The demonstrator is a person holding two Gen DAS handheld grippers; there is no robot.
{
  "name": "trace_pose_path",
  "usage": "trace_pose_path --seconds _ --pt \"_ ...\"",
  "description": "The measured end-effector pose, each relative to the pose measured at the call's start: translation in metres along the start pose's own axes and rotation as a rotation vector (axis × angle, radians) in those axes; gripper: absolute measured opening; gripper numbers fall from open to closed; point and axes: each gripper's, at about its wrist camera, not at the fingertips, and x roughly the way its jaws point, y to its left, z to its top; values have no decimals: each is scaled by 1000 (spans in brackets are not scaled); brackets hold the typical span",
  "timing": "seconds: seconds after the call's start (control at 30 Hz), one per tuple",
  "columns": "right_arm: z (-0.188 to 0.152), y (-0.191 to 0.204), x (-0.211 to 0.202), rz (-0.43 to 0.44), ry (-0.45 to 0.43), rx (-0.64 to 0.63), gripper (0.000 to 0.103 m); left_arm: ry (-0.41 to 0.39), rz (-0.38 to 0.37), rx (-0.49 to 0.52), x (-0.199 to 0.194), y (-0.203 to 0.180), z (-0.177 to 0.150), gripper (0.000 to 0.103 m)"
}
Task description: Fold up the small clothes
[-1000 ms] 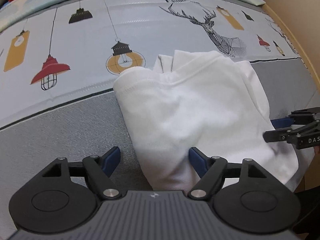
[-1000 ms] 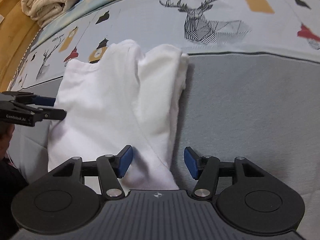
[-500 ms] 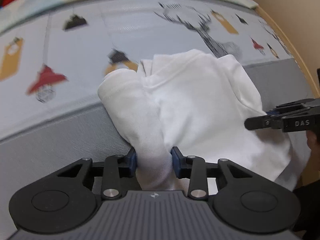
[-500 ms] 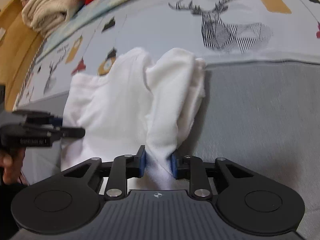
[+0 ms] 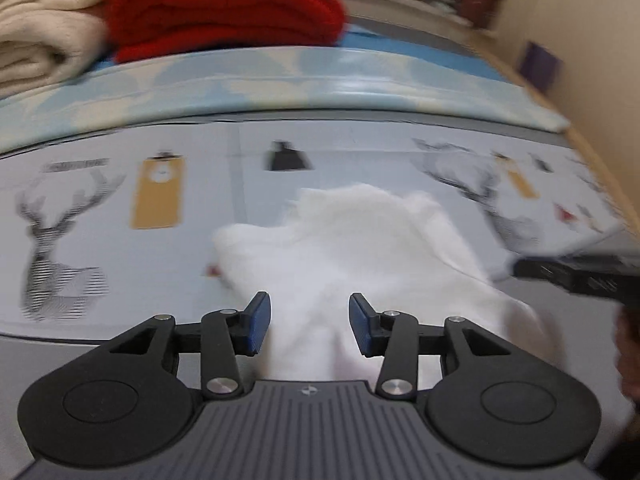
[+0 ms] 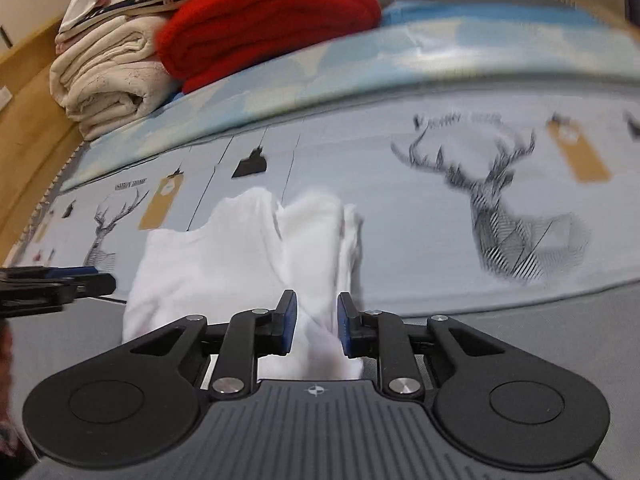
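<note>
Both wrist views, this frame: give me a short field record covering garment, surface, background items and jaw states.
garment: white garment, bunched, lying on the bed cover
surface: printed bed cover with deer and lamp motifs, grey band nearer the cameras
left gripper: jaws open, cloth lying between them
right gripper: jaws narrowly apart with a fold of the garment between; pad contact unclear
background: red folded blanket beside cream folded blanket, beyond the cover
image quality: motion blur in both views
</note>
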Motion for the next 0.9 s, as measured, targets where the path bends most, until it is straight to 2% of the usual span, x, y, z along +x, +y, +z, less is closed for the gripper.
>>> trace_pose_path --seconds 0.1,0.13,0.17,0.2,0.27,0.33,0.37,0.4,0.43,0.5,0.53,0.6,0.67,0.7,0.77,0.83,0.9 --pt "-1 3 -3 83 25 -55 25 106 -97 75 11 -12 -14 48" --pt "-4 2 1 115 74 -70 25 164 -94 104 19 -17 -22 48" --pt "-10 1 8 104 135 -103 25 234 -56 149 30 -22 -32 47" --pt "-17 0 18 39 196 -152 25 282 0 214 39 -28 -43 46" --pt "-33 -7 39 -116 327 -218 30 271 42 290 39 -37 -48 47" --pt "-39 -23 46 -179 393 -172 31 244 51 262 28 -37 -44 49" --pt "-39 -29 42 -205 383 -160 31 214 55 240 18 -36 -41 54" --pt "-35 -32 33 -229 353 -161 31 188 61 226 9 -36 -39 60" --pt "-31 -33 25 -236 323 -163 31 160 72 214 -3 -36 -38 74" --pt "-23 -35 1 -233 247 -152 32 87 96 197 -30 -37 -35 84" --pt "-18 -35 -12 -232 209 -144 33 49 108 184 -44 -38 -33 86" --pt "-10 -29 -41 -236 110 -111 43 -39 125 148 -74 -42 -31 88" --pt "-10 -20 -71 -211 6 -61 65 -130 132 122 -102 -51 -33 90" --pt "-10 -13 -89 -187 -55 -45 70 -173 137 116 -117 -56 -38 90" --pt "-19 4 -118 -159 -144 -50 92 -243 138 80 -143 -68 -49 90" --pt "-33 22 -146 -155 -234 -82 101 -285 137 35 -166 -75 -65 91" --pt "-53 38 -166 -154 -306 -123 102 -309 154 -23 -178 -82 -85 91"
